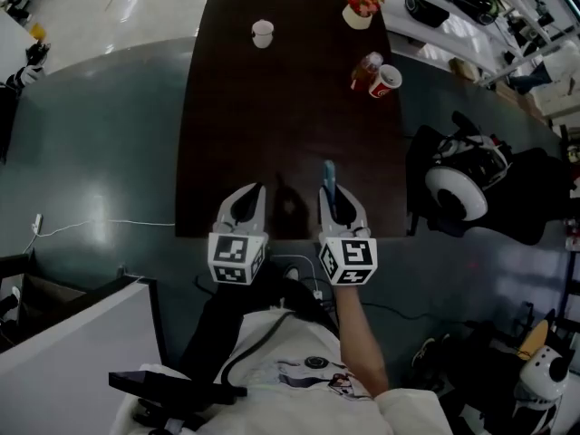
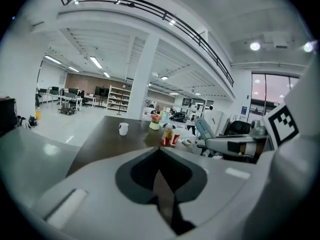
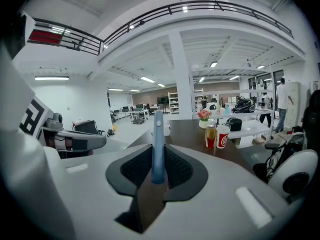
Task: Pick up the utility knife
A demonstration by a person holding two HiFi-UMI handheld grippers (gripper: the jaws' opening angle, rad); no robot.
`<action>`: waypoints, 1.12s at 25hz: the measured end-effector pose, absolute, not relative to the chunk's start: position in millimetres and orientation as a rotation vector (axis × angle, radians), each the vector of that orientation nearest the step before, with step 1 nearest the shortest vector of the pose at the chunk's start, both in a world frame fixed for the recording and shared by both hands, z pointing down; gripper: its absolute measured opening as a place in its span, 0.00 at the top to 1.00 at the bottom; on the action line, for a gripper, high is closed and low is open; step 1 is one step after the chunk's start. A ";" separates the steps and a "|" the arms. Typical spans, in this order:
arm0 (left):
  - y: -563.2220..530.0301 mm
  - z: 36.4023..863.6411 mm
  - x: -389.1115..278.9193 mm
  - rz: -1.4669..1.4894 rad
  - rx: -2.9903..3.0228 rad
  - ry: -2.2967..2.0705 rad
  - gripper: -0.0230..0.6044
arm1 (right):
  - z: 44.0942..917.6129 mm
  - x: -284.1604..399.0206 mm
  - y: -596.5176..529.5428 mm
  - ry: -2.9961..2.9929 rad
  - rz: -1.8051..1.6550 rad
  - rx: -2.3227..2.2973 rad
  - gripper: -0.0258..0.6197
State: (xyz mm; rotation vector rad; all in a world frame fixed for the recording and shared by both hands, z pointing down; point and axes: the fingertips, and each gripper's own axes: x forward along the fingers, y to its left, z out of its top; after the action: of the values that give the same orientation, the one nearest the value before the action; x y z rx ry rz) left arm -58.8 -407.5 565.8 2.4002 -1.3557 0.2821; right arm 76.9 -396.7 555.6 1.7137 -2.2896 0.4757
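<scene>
My right gripper (image 1: 333, 208) is shut on a slim blue utility knife (image 1: 329, 179), held in the air over the near edge of the dark brown table (image 1: 272, 107). In the right gripper view the utility knife (image 3: 158, 144) stands on edge between the black pads, its tip reaching forward past them. My left gripper (image 1: 246, 205) hovers beside it on the left, jaws together with nothing between them. The left gripper view shows its pads (image 2: 150, 176) meeting, and the knife (image 2: 202, 129) in the other gripper off to the right.
At the table's far end stand a white cup (image 1: 262, 33), a flower pot (image 1: 360, 9), a bottle (image 1: 366, 69) and a red cup (image 1: 385, 81). A black chair with a white round device (image 1: 458, 188) sits right of the table. A white cable (image 1: 100, 225) lies on the floor at left.
</scene>
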 end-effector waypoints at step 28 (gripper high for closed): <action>-236.5 488.2 -26.1 0.166 2.464 -1.620 0.97 | 461.0 122.3 -222.6 -2.524 0.250 1.705 0.85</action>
State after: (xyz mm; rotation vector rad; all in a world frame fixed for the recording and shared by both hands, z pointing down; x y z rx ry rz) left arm -26.1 -236.5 488.2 2.4635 -1.6199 0.1661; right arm 122.3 -222.6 461.0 1.7049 -2.5240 0.2499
